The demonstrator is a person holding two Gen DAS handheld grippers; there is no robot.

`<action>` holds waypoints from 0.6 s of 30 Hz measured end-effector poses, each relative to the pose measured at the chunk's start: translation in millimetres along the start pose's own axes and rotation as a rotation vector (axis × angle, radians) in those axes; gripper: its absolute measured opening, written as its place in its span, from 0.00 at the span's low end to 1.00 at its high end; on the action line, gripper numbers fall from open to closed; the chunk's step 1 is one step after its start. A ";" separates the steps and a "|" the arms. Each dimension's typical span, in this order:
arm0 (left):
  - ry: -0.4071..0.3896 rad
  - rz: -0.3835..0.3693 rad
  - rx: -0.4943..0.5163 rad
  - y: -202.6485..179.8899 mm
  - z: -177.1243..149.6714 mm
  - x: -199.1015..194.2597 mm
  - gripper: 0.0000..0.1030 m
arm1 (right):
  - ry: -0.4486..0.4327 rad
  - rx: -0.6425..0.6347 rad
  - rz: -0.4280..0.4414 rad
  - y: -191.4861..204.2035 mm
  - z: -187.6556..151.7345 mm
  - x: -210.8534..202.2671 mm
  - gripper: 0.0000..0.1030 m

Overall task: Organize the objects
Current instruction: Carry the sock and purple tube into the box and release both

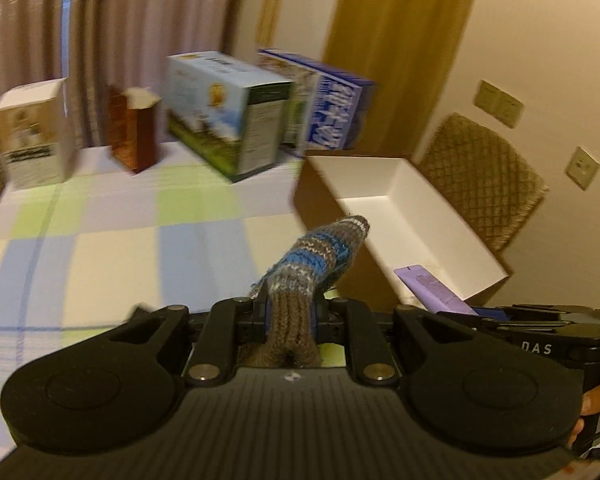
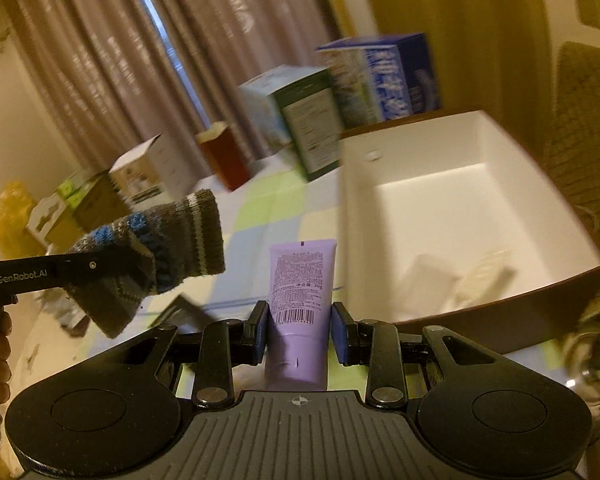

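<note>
Left wrist view: my left gripper (image 1: 290,312) is clamped almost fully closed on one knitted sock (image 1: 312,256), striped grey, blue and white, which rises from the jaws at lower centre and droops toward the open white box (image 1: 404,200) at centre right. I count four cartons (image 1: 228,116) standing along the far edge of the checked tablecloth (image 1: 112,232), their print too blurred to read. The right gripper's body enters at lower right, lettered "DAS", with one purple tube (image 1: 432,288) projecting from it. Right wrist view: my right gripper (image 2: 300,332) is narrowly parted and grips one purple tube (image 2: 300,280) upright at lower centre; its label shows a barcode and "30g". The left gripper's finger (image 2: 40,272) at centre left reads "GenRobot.AI" and carries the sock (image 2: 160,248). The white box (image 2: 460,200) holds two pale items, blurred.
</note>
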State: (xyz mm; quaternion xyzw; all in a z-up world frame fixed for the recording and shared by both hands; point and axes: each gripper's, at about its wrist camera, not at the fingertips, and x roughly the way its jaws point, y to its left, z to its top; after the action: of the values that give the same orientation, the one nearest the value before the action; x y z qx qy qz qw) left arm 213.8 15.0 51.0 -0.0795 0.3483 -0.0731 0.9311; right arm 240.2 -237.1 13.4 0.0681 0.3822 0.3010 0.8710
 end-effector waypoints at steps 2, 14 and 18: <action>0.001 -0.025 0.020 -20.3 9.3 16.2 0.13 | -0.012 0.007 -0.025 -18.8 8.9 -4.0 0.29; 0.055 -0.050 0.084 -112.5 55.7 124.4 0.13 | -0.019 0.011 -0.107 -108.1 55.7 13.6 0.29; 0.089 -0.014 0.094 -123.0 62.8 158.4 0.13 | 0.002 -0.003 -0.117 -124.1 69.2 33.0 0.29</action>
State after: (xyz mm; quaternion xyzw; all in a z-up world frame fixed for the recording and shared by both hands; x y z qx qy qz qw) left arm 363.6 -129.4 21.3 -0.0346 0.3849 -0.0994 0.9169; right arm 365.2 -310.9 -2.1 0.0440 0.3858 0.2502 0.8869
